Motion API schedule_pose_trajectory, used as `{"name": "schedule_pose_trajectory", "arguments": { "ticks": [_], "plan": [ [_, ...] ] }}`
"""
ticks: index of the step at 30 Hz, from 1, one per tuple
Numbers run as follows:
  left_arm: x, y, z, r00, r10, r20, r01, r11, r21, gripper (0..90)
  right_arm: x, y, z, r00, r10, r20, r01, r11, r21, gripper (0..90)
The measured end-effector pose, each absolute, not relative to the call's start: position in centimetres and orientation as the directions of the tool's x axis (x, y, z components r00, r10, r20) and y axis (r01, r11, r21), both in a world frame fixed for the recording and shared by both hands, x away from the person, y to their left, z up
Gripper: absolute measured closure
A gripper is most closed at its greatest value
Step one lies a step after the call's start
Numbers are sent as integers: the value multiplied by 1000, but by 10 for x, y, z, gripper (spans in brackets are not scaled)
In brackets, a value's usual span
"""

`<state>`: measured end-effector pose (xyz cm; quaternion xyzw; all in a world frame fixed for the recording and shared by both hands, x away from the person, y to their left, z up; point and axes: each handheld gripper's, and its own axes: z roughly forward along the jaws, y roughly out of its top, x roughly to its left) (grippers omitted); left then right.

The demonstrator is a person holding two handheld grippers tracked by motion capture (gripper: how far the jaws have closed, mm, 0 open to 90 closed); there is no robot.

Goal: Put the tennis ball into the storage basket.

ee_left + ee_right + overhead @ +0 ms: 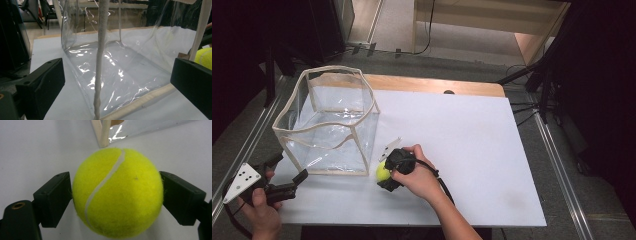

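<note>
We see the right claw [117, 195] clamped on a fuzzy yellow tennis ball [117, 192] on the white counter [462, 135], just beside the clear plastic, fabric-trimmed bag [329, 122]. The left claw [117, 82] stands spread apart, facing the bag's corner seam.

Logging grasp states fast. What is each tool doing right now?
Left tool: open, holding nothing, its jaws spread at a corner of the clear bag.
Right tool: closed on the tennis ball.

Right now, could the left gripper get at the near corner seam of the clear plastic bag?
Probably yes: the left gripper is open, with the clear plastic bag's cream-trimmed corner seam standing between its jaws and nothing in between.
</note>
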<state>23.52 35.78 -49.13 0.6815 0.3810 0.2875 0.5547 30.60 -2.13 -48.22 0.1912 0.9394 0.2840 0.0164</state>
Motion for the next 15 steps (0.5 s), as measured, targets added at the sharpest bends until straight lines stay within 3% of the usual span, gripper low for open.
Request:
{"name": "schedule_pose_trajectory", "arguments": {
  "ticks": [4, 15],
  "plan": [
    [235, 358, -491, 543, 839, -30, 200, -95, 975, 0, 306, -20, -484, -925, 375, 65, 350, 770, 534, 216],
    [235, 358, -491, 542, 839, -34, 199, -90, 976, 0, 305, -19, -482, -932, 353, 76, 338, 779, 528, 229]
  ]
}}
